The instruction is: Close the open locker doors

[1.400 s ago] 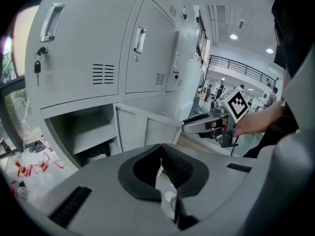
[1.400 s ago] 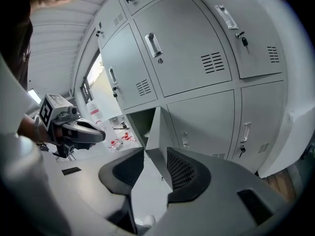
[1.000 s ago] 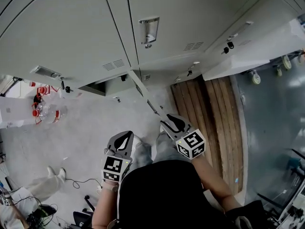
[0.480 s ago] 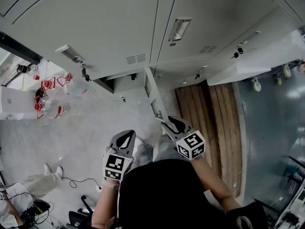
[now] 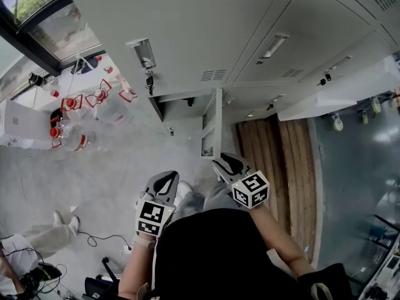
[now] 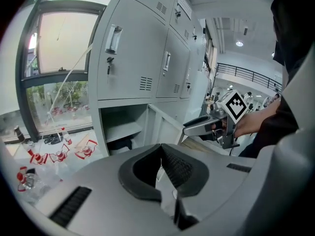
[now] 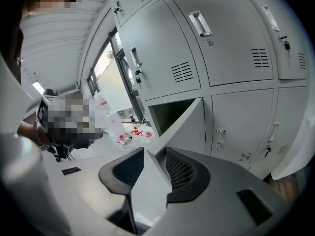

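Grey lockers fill the wall before me, above a concrete floor. One low door stands open at 12 o'clock from me, just beside its dark compartment. My right gripper has its jaws closed on the free edge of this door. My left gripper has its jaws together and holds nothing. I judge that the closing swing is the step in hand. The next move should carry the edge toward 10 o'clock until it meets the frame. The door is upright, and seen from above its line runs from 12 to 6 o'clock, with the free edge pointing at me.
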Demonstrator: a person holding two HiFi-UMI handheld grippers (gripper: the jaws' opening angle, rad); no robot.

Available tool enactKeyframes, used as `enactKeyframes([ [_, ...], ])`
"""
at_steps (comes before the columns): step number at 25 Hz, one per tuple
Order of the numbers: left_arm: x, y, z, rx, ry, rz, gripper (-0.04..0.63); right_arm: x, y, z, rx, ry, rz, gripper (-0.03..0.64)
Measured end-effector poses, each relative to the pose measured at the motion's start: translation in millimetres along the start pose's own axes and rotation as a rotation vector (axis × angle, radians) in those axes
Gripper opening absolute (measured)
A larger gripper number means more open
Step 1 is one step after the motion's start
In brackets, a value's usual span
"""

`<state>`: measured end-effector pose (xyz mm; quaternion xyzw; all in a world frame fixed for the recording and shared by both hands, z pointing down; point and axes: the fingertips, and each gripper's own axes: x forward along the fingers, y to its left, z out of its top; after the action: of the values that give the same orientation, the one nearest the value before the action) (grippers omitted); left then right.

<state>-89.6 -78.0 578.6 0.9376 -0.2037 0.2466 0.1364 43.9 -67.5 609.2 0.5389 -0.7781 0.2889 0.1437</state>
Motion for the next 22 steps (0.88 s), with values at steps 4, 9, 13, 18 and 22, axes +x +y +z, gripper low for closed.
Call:
enactKeyframes([
  [4, -20, 18, -10, -0.010, -0.013, 0.026, 0.018, 18, 17, 5, -0.025, 0.003, 0.001, 0.158],
  [9, -35, 35, -15, -0.066, -0.025, 0.074, 0.018, 41, 31, 16, -0.062, 0.014, 0.052, 0.158],
  [13, -38, 48, -9, -0.080, -0.033, 0.113, 0.020, 63, 41, 28, -0.085, 0.023, 0.110, 0.158],
  [18, -37, 64, -4, -0.107, -0.034, 0.174, 0.020, 91, 51, 43, -0.129, 0.046, 0.203, 0.158],
  [22, -36, 75, -1, -0.142, -0.033, 0.221, 0.019, 110, 54, 55, -0.158, 0.066, 0.264, 0.158],
])
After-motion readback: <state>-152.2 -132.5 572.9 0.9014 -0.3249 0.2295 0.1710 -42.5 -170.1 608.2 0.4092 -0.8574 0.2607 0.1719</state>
